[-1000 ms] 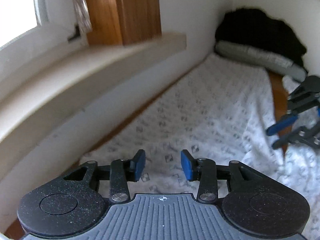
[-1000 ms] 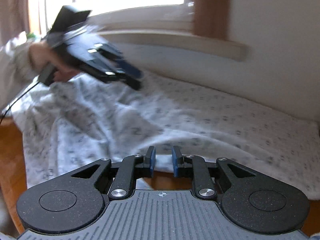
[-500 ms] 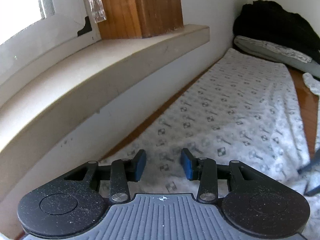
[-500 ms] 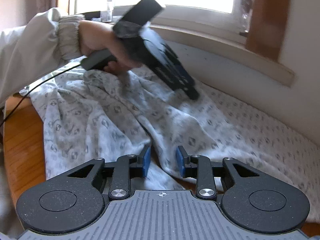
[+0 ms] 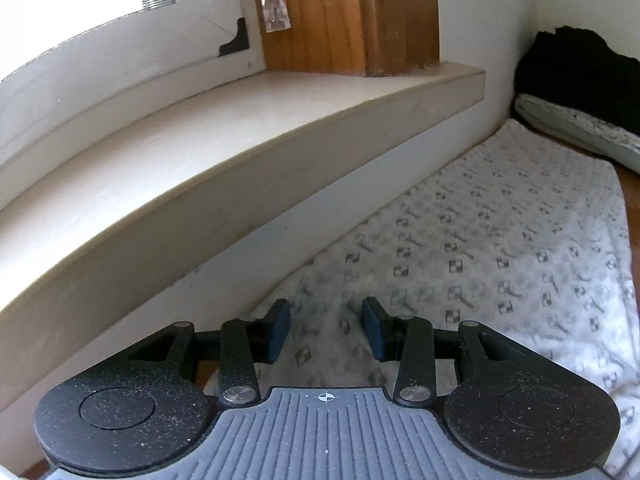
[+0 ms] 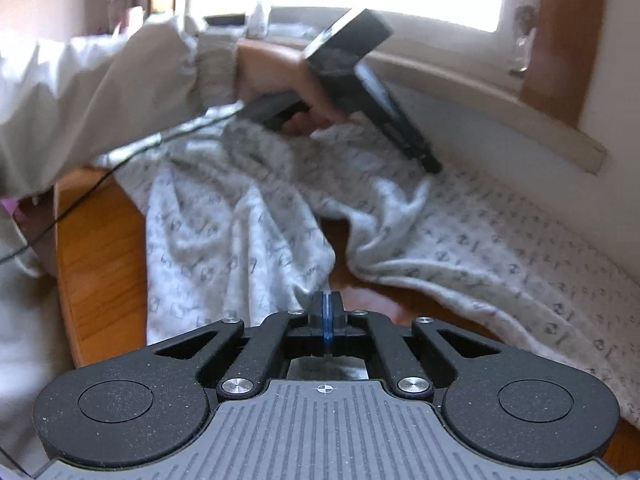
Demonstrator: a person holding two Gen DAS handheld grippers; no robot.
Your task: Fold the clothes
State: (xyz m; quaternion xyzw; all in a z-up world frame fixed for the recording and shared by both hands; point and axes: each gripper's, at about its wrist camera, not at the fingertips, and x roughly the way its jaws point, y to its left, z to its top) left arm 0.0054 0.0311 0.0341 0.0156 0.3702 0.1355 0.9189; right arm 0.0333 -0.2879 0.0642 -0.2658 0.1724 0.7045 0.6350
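Note:
A pale grey garment (image 5: 500, 248) printed with small dark checks lies along the wall on a wooden table (image 6: 100, 240). It lies flat at the far end and is bunched and folded (image 6: 240, 220) near the person's hand. My left gripper (image 5: 325, 314) hovers low over the flat part, open, with only cloth below the blue pads. From the right wrist view the left gripper (image 6: 432, 166) points down at the cloth beside the wall. My right gripper (image 6: 327, 308) has its blue pads pressed together at the hanging hem of the bunched fold.
A cream window sill (image 5: 240, 152) juts out over the table's far edge, with a wooden frame (image 5: 352, 20) above it. A black heap of clothes (image 5: 580, 68) on a grey folded item (image 5: 576, 128) sits at the far end. A sleeve (image 6: 100, 92) and a cable (image 6: 80, 200) cross the left.
My right gripper's jaws have closed at the cloth's hem after sliding left along its front edge. The left gripper has swung closer to the wall and sill.

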